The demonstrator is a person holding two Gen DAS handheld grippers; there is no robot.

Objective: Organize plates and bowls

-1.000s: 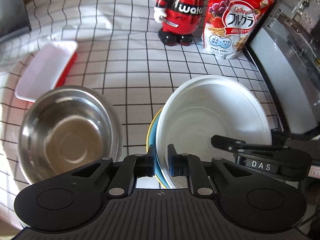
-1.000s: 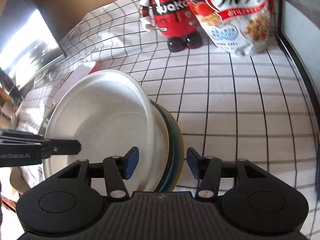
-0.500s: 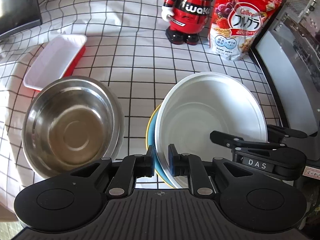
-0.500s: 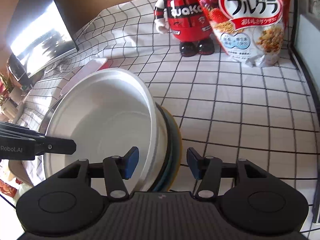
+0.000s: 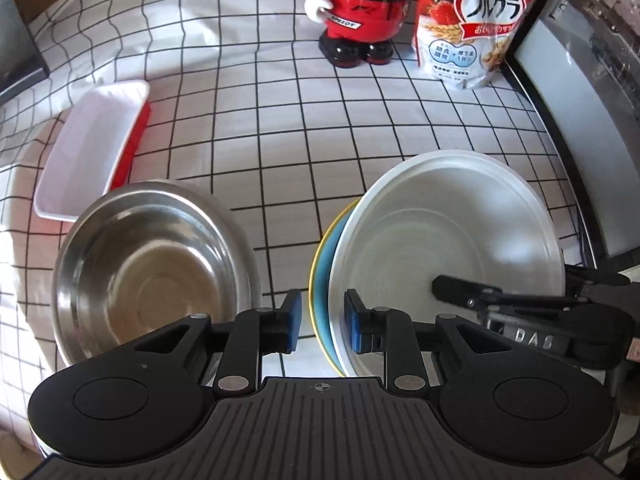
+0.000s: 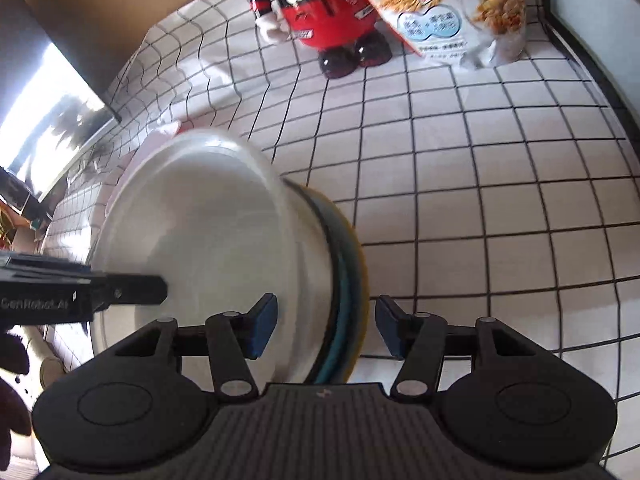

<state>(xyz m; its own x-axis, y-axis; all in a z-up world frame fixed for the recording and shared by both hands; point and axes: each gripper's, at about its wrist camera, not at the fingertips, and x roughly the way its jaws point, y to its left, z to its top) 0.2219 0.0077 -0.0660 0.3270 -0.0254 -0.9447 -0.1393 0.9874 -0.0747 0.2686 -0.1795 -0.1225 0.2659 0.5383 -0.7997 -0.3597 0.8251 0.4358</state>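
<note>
A: Where's the stack?

B: White bowl (image 5: 444, 248) on the blue plate (image 5: 320, 280), near right on the bench (image 5: 320, 140), beside the steel bowl (image 5: 152, 264). Left gripper (image 5: 320, 326) and right gripper (image 6: 322, 330) straddle the rims, fingers open, holding nothing.

A: Advice?

B: Close evenly on both rims, then lift level.

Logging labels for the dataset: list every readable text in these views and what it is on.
"wako": red robot figurine.
"SPEEDY": figurine's arm band.
"Calbee" and "フルグラ": cereal bag; its smaller print is unreadable.
"DAS": right gripper body.
"GenRobot.AI": left gripper body.
</note>
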